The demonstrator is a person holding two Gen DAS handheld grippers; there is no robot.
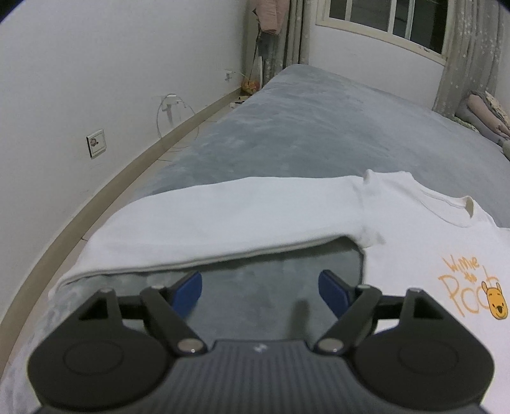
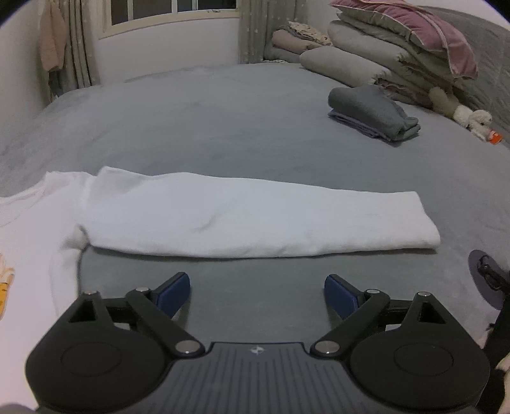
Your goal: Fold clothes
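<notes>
Place: we take this for a bedroom in a home.
Bed: we see a wide bed (image 2: 255,133) under a grey plush cover filling most of both views.
Bedding: pillows and folded quilts (image 2: 392,47) are stacked at its far end, with a soft toy (image 2: 471,119) beside them.
Window: we note a framed window (image 1: 392,22) with curtains (image 1: 471,63) hanging beside it.
Walls: plain white, with a wall socket (image 1: 95,143) and a plugged-in cable (image 1: 170,108) above the skirting.
</notes>
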